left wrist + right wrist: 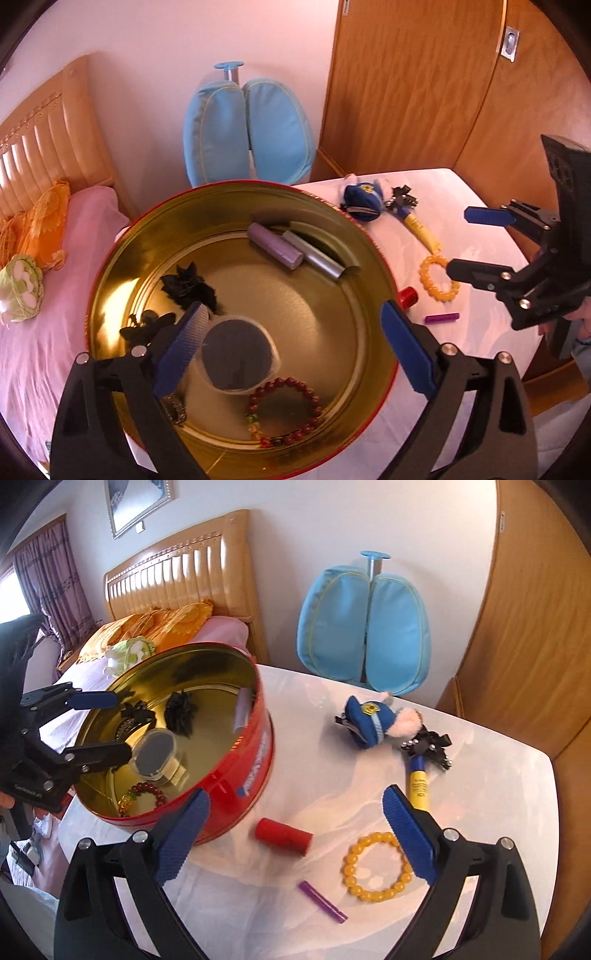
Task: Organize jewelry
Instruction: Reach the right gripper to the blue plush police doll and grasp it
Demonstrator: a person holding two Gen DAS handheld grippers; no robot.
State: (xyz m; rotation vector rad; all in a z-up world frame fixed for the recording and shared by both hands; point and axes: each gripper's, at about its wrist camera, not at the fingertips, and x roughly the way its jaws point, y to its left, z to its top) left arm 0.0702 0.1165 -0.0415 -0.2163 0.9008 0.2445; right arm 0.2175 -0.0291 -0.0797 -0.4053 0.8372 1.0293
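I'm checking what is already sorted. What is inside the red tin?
The red tin holds a dark red bead bracelet, a clear tub with a dark lid, lilac and silver tubes, and black hair pieces. The left tool's finger covers part of the floor.

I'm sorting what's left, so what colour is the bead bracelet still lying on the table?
Yellow-amber; the bead bracelet shows best in the right wrist view.

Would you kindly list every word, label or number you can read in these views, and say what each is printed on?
None can be read.
Red tin: white and blue lettering on its side, blurred.
Tin rim: gold print, too small to read.
Yellow tube: dark print, too small to read.
Left tool: white marking on its body, too small to read.
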